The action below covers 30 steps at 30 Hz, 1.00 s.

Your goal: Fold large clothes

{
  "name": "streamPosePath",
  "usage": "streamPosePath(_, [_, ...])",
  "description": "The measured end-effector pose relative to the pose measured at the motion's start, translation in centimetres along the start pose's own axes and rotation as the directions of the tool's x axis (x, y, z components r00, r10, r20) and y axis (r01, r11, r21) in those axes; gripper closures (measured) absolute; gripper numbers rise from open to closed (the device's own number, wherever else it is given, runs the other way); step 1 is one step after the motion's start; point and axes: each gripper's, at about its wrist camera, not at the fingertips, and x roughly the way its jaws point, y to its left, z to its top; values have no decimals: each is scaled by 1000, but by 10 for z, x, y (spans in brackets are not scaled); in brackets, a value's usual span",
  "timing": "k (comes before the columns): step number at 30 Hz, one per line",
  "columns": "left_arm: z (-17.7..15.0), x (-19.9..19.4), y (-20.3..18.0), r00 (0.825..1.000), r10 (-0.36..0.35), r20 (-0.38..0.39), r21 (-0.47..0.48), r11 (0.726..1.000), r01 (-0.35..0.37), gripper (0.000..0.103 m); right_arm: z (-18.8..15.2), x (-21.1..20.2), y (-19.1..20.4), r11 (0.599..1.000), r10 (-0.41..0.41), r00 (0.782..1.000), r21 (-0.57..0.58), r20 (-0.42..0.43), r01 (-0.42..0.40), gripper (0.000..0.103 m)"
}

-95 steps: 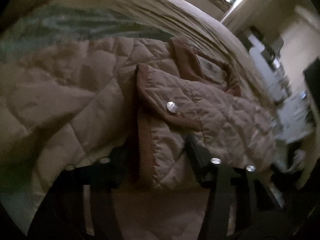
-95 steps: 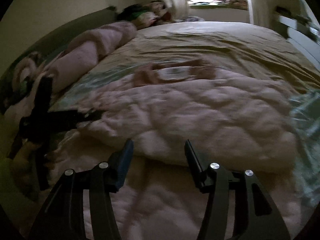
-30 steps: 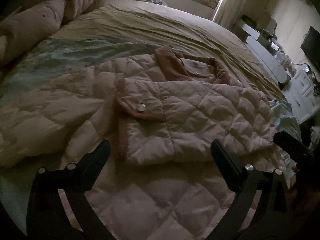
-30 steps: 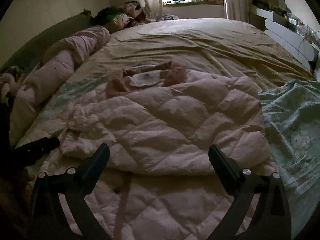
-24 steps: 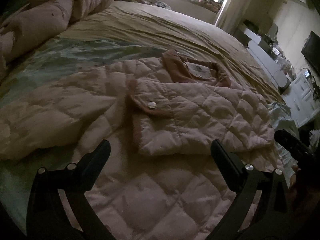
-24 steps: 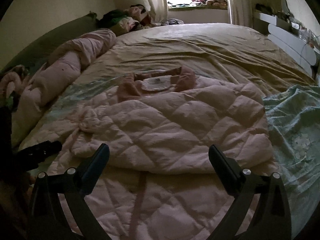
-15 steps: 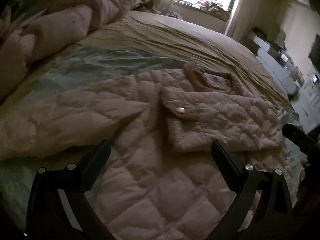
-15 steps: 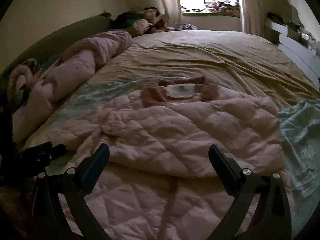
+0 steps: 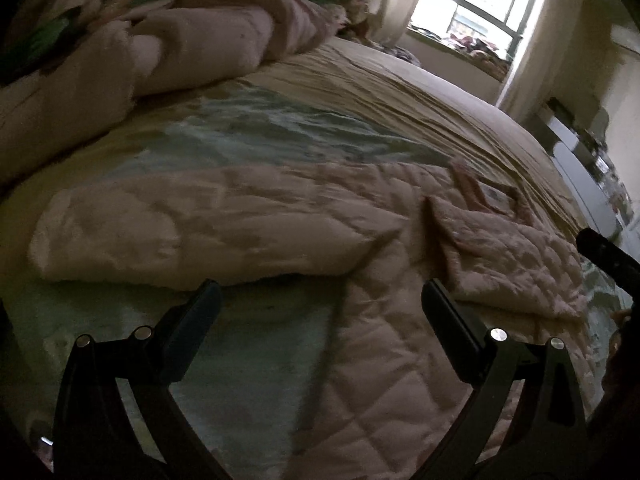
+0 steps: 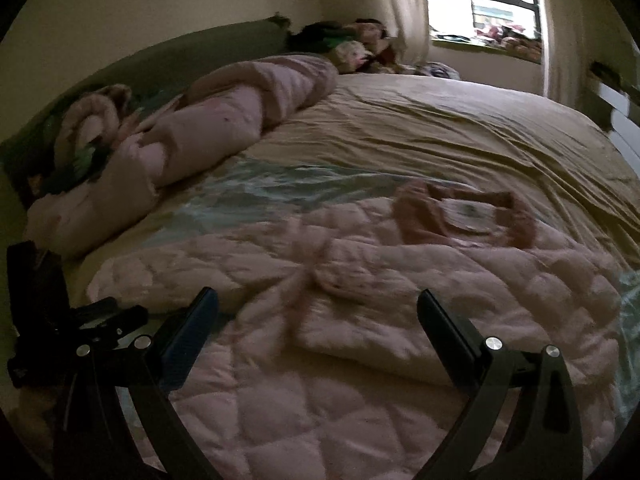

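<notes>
A pink quilted jacket [image 9: 380, 360] lies spread on the bed. Its left sleeve [image 9: 200, 228] stretches out to the left. Its other side is folded over onto the body [image 9: 508, 256]. The collar with a white label [image 10: 466, 212] lies at the far end. My left gripper [image 9: 320, 312] is open and empty, above the jacket's hem just below the left sleeve. My right gripper [image 10: 318, 320] is open and empty, above the jacket's lower body. The left gripper also shows at the left edge of the right wrist view [image 10: 80, 320].
The bed has a tan sheet [image 10: 460, 120] and a pale green patterned cover [image 9: 260, 132] under the jacket. A rolled pink duvet [image 10: 224, 120] lies along the left side. Stuffed toys [image 10: 352, 48] sit by the window. White furniture [image 9: 584, 176] stands right of the bed.
Both grippers have opened and let go of the jacket. Both views have swung left, so the outstretched left sleeve and the rolled duvet now fill more of the frame.
</notes>
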Motion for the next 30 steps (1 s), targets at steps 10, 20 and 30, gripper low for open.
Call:
streamPosePath(10, [-6,-12,59,999,51,17,-81,995,-49,9,15,22,68,993,68,998,-94,-13,-69,4])
streamPosePath(20, [-14,-15,111,996,91,12,-154,984,-88,9,13,49,115,981,110,992,-152,-56,-118,4])
streamPosePath(30, [-22,0,162,994,107,-15,-258,960,-107,9,5,82,156,964,143,983,-210,-117,-165,4])
